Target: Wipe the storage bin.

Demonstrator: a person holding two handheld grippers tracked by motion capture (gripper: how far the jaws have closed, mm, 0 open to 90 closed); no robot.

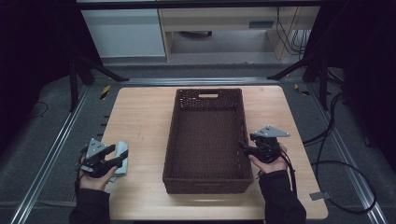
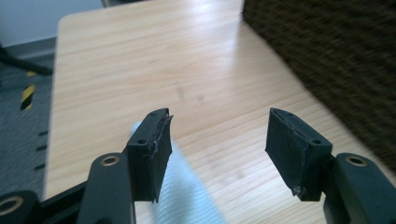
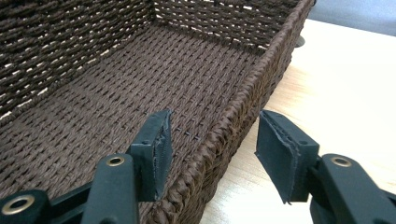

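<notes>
A dark brown woven basket [image 1: 173, 140] stands empty in the middle of the wooden table. My right gripper [image 1: 244, 146] is open at its right rim; in the right gripper view its jaws [image 3: 212, 140] straddle the basket's right wall [image 3: 243, 107], one jaw inside and one outside. My left gripper [image 1: 121, 155] is open near the table's left edge, above a pale blue-white cloth [image 1: 122, 150]. The cloth [image 2: 187, 196] lies under and just behind the left jaw in the left gripper view. The basket's side [image 2: 336, 60] shows blurred at the upper right there.
The table [image 1: 140, 116] has bare wood left of the basket and a narrower strip on the right [image 1: 285, 116]. Metal rails [image 1: 56, 149] run along both sides of the table. Cables [image 1: 345, 172] lie on the floor at the right.
</notes>
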